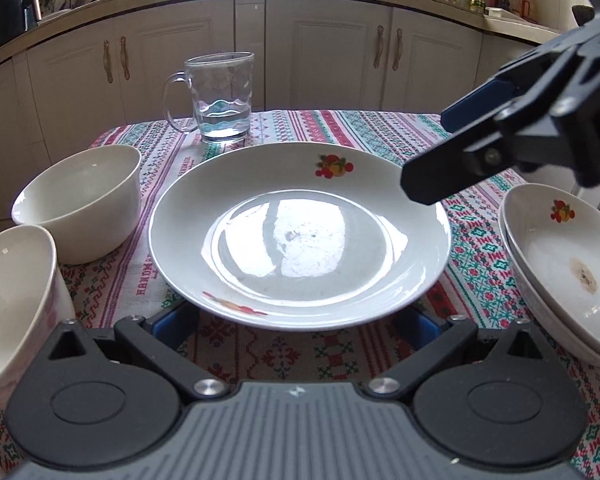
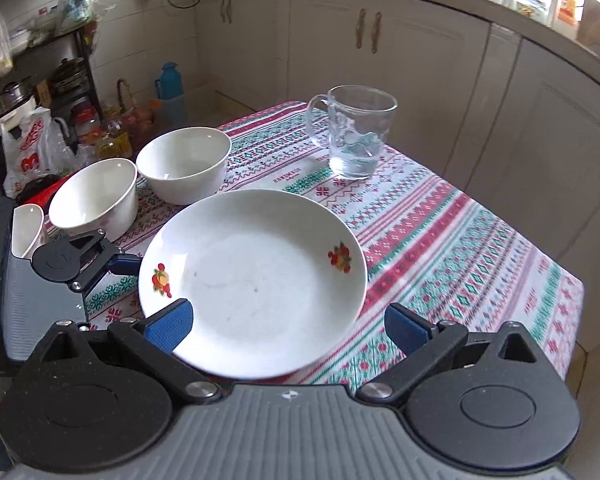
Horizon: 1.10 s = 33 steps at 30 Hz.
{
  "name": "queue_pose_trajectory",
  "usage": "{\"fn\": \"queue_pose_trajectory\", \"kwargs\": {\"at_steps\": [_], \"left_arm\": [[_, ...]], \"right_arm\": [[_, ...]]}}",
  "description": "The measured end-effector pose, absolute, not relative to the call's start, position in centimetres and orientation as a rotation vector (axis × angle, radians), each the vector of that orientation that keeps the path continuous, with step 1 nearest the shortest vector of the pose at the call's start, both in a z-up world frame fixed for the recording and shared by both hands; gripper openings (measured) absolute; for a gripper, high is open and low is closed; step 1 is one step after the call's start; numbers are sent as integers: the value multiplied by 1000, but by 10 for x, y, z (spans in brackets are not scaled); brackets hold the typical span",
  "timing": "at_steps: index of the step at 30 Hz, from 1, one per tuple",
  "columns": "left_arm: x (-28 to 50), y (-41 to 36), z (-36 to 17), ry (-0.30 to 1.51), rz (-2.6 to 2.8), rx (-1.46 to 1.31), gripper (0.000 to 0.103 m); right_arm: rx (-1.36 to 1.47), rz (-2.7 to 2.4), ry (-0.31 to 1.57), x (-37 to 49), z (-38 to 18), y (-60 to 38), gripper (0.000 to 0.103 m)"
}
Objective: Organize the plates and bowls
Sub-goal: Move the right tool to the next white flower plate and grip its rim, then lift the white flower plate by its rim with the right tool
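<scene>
A white plate (image 1: 300, 236) with fruit prints lies on the patterned tablecloth (image 1: 300, 128); it also shows in the right wrist view (image 2: 256, 280). My left gripper (image 1: 300, 320) is open, its fingers under the plate's near rim and partly hidden. My right gripper (image 2: 288, 328) is open above the plate's near edge; in the left wrist view it (image 1: 432, 152) hovers over the plate's right rim. Two white bowls (image 1: 80, 200) (image 1: 12, 300) stand left of the plate. Stacked fruit-print plates (image 1: 564, 268) sit to the right.
A glass mug (image 1: 220, 96) with a little water stands behind the plate, also in the right wrist view (image 2: 356, 132). Kitchen cabinets (image 1: 340, 52) lie beyond the table. The table's right edge (image 2: 576, 320) drops off. Bags and a rack (image 2: 40, 100) crowd the floor to the left.
</scene>
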<state>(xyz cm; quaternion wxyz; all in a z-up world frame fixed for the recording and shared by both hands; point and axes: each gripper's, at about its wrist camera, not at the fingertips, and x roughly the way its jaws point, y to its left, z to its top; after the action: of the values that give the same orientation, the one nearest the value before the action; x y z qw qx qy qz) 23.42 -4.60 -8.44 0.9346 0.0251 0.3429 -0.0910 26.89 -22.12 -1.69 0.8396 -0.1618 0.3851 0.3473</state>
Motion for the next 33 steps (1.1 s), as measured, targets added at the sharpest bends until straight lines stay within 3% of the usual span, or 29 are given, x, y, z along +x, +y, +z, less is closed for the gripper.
{"fn": "queue_pose_trajectory", "kwargs": {"at_steps": [17,25,33], "left_arm": [[232,-50,-82,691,-183,81,100],[230,-51,-80,690,-179,93,100],[231,-51,-80,687,-174,107,101]], "right_arm": [[-337,845,915,353,-44,-199,103],[-306,914,972,383,-58,-186,81],[-195,989,1027,401,-68,-189,74]]}}
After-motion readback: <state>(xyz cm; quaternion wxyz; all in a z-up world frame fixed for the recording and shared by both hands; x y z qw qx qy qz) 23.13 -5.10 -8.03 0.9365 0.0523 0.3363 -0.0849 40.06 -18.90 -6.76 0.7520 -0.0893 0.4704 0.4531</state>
